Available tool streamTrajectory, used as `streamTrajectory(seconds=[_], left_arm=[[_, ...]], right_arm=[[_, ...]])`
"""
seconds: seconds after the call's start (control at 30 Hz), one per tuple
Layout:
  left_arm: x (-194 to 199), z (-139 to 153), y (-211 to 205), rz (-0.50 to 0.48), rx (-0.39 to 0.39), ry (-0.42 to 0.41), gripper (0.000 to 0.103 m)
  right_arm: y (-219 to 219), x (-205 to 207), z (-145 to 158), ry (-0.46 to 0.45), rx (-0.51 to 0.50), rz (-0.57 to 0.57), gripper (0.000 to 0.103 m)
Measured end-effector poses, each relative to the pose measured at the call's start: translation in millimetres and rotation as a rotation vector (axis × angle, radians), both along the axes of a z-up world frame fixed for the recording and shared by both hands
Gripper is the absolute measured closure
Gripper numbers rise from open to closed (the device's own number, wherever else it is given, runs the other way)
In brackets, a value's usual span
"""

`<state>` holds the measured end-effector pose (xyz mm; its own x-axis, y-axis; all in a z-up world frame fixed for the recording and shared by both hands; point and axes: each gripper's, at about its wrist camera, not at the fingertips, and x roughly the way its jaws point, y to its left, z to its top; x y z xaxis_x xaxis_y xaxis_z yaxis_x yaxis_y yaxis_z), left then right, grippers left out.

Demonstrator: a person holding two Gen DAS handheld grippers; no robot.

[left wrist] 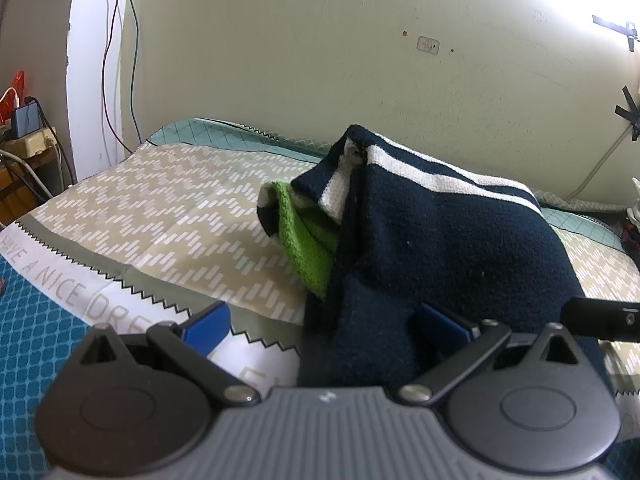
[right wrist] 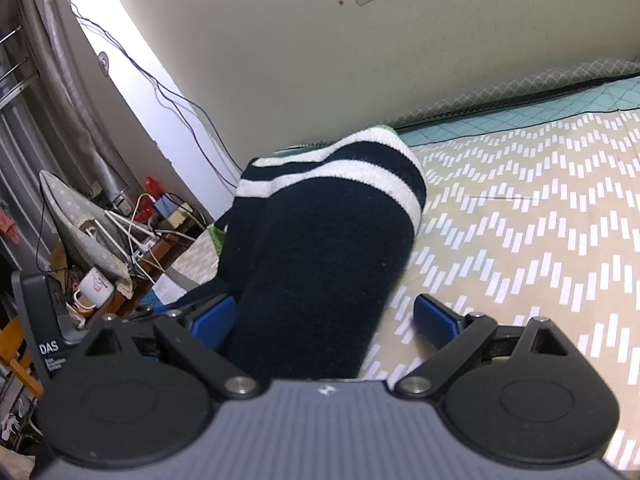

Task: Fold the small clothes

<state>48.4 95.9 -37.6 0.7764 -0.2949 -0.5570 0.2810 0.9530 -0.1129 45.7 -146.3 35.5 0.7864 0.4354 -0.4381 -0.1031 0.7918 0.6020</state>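
Navy knit garment with white stripes (left wrist: 440,232) lies bunched, folding unfinished; left hand-held gripper (left wrist: 324,328) and right hand-held gripper (right wrist: 324,320) stand apart around it.

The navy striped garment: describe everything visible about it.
The navy garment is a soft, fuzzy knit with white stripes near one end and a bright green part showing at its side. It lies bunched on the patterned bed cover, its near end between the open fingers of both the left claw and right claw.
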Motion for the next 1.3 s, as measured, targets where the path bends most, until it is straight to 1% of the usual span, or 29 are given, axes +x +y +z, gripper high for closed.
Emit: streamTrajectory(seconds=[0.4, 0.5, 0.6, 0.77, 1.3], left_arm=[[7.8, -2.1, 9.4, -0.019, -0.072, 0.064, 0.000], [7.6, -2.1, 8.4, -0.019, -0.067, 0.063, 0.000], [6.9, -2.0, 6.1, -0.015, -0.052, 0.055, 0.000], [4.6, -1.0, 2.7, -0.013, -0.025, 0.036, 0.000], [3.1, -0.7, 1.8, -0.014, -0.022, 0.032, 0.000]], right_arm=[[0.3, 0.8, 0.3, 0.005, -0.008, 0.003, 0.016], [0.1, 0.9, 0.2, 0.005, -0.008, 0.007, 0.016], [0.4, 1.2, 0.1, 0.006, -0.009, 0.016, 0.021], [-0.1, 2.0, -0.2, 0.007, -0.006, 0.019, 0.021], [-0.4, 2.1, -0.2, 0.006, -0.006, 0.019, 0.020]])
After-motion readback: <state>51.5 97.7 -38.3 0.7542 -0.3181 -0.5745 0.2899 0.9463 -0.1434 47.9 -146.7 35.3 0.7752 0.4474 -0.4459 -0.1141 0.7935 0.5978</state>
